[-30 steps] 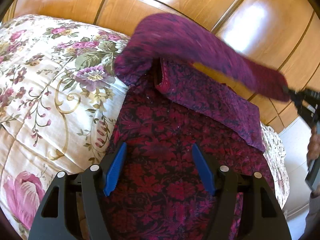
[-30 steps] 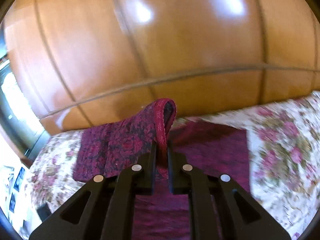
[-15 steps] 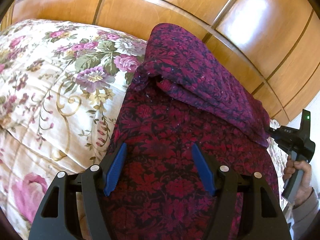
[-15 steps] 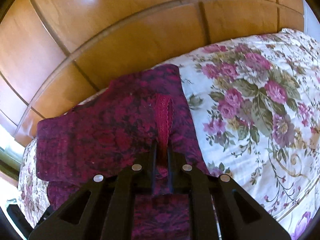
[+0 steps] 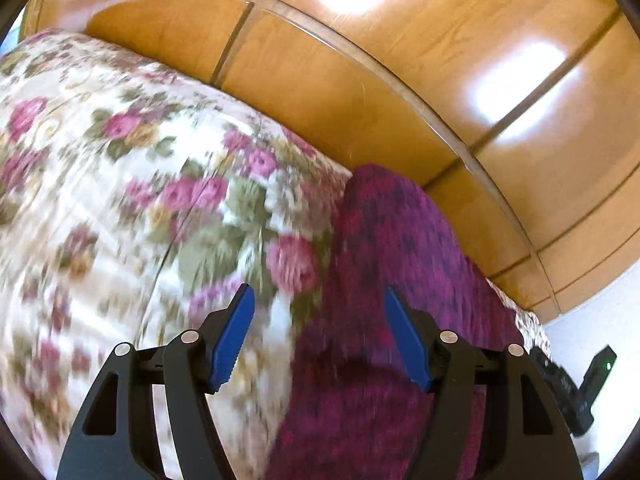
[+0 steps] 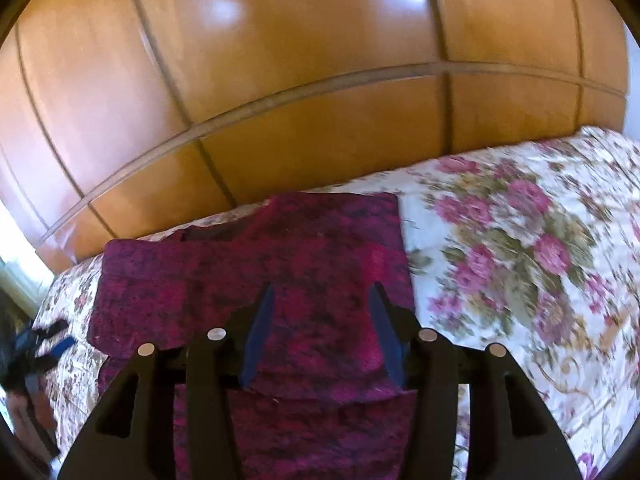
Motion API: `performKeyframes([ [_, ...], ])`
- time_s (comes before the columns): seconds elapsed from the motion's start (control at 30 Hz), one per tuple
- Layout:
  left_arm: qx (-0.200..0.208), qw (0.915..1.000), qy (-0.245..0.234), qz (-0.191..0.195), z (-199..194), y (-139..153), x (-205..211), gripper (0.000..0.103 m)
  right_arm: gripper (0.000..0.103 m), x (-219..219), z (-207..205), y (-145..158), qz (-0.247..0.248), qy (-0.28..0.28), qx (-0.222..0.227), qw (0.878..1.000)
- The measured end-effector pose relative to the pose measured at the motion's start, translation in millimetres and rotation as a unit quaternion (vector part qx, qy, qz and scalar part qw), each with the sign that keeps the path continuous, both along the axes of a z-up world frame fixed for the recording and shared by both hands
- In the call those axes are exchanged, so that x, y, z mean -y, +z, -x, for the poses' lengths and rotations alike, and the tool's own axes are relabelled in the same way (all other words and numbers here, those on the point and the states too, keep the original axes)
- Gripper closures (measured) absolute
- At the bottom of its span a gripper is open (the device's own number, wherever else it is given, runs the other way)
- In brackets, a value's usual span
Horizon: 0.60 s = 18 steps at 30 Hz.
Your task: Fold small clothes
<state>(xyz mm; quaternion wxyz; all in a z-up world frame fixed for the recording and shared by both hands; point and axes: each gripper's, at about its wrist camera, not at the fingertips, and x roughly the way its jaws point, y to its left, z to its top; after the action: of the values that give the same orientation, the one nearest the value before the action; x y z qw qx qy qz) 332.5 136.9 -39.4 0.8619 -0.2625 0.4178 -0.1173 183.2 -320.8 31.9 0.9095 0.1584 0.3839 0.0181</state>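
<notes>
So the dark red floral garment (image 6: 280, 280) is lying on the flowery bedspread (image 6: 520, 240), right up near the wooden wardrobe doors (image 6: 320, 80) behind the bed. From the right wrist view it looks folded over on itself at least once: there's an upper layer with a straight edge sitting across a lower layer.

Right gripper (image 6: 318, 320) is hovering just over that top layer and its jaws are opening. Nothing is pinched between the blue pads (image 6: 260, 328); the cloth is only underneath them. Left gripper (image 5: 318, 336) has its fingers spread wide with nothing in them, sitting over the garment's left edge where it meets the bedspread. That view is pretty blurry, so details are rough.

What could go wrong, imo: the fabric looks soft and the top flap is only resting there, so a pad snagging it on the way up could drag the fold open or skew it. Also the bedspread is puffy, so a low grab for the next fold might pinch the quilt along with the garment.
</notes>
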Motion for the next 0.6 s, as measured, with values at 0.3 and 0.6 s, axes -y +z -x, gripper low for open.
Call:
performKeyframes([
  [0.3,-0.011,0.9991,-0.021,-0.036,-63.5,-4.1,22.8,0.037,0.051,-12.9,-26.9,-29.3,0.05,0.015,-0.033,0.998],
  [0.6,-0.002,0.9758,-0.05,-0.213,-77.8,-11.0,92.8,0.033,0.057,-2.6,-18.9,-58.4,0.1,0.001,-0.065,0.993],
])
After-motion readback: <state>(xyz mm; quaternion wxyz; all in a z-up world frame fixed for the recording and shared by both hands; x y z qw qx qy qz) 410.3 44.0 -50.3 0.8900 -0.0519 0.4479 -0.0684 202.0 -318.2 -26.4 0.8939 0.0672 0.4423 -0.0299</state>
